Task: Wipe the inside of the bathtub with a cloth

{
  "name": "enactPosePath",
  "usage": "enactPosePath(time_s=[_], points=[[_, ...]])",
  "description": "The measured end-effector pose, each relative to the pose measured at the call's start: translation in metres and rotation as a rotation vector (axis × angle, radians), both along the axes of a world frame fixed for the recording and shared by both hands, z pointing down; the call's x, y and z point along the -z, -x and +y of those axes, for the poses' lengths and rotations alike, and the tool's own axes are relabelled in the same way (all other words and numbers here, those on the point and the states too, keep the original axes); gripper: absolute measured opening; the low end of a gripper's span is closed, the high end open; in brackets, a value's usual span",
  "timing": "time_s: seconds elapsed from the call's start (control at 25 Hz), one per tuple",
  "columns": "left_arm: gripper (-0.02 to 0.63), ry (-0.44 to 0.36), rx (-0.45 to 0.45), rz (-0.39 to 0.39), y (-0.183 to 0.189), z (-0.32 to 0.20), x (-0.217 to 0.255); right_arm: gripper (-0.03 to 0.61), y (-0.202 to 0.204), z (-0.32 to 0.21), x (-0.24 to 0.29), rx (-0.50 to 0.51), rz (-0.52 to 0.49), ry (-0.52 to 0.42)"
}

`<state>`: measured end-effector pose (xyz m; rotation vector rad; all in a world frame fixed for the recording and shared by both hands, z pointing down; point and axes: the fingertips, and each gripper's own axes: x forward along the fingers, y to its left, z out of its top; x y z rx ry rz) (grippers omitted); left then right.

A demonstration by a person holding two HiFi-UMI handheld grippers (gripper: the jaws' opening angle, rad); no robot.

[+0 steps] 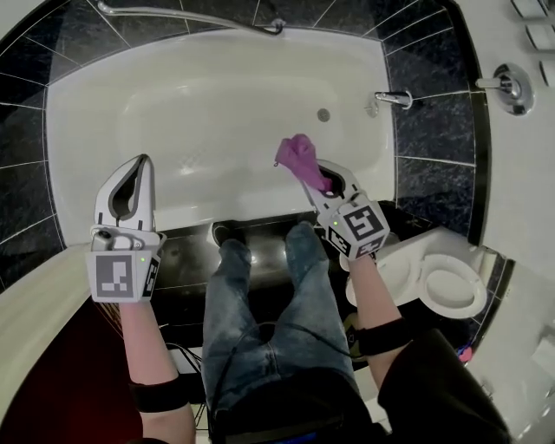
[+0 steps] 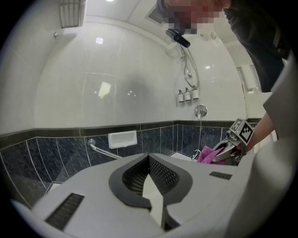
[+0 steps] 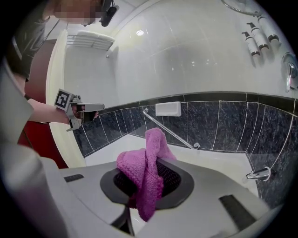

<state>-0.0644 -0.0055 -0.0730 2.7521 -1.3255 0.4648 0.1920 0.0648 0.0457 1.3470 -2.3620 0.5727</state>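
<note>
The white bathtub (image 1: 217, 95) fills the upper middle of the head view. My right gripper (image 1: 325, 182) is over the tub's near rim, shut on a purple knitted cloth (image 1: 297, 156). In the right gripper view the cloth (image 3: 146, 167) bunches up and hangs from between the jaws of my right gripper (image 3: 149, 179). My left gripper (image 1: 143, 162) hovers over the tub's left near side, shut with nothing in it. In the left gripper view my left gripper (image 2: 149, 160) has its jaw tips together, and the cloth (image 2: 208, 155) shows far right.
A faucet (image 1: 395, 98) and drain (image 1: 323, 114) are at the tub's right end. A grab bar (image 1: 191, 16) runs along the far dark-tiled wall. A toilet (image 1: 434, 282) stands at the right. The person's legs in jeans (image 1: 260, 286) are against the tub's dark front.
</note>
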Motion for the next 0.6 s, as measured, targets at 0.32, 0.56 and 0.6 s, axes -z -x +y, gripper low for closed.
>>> enactPosePath(time_s=[0.32, 0.56, 0.6], points=[[0.000, 0.022, 0.123, 0.000, -0.018, -0.002, -0.020, 0.089, -0.028, -0.021, -0.025, 0.098, -0.023, -0.009], [0.000, 0.044, 0.200, -0.020, -0.056, 0.004, -0.049, 0.089, -0.073, -0.025, -0.052, 0.145, -0.044, 0.010], [0.000, 0.046, 0.213, -0.025, -0.061, 0.006, -0.054, 0.089, -0.078, -0.026, -0.056, 0.159, -0.050, 0.012]])
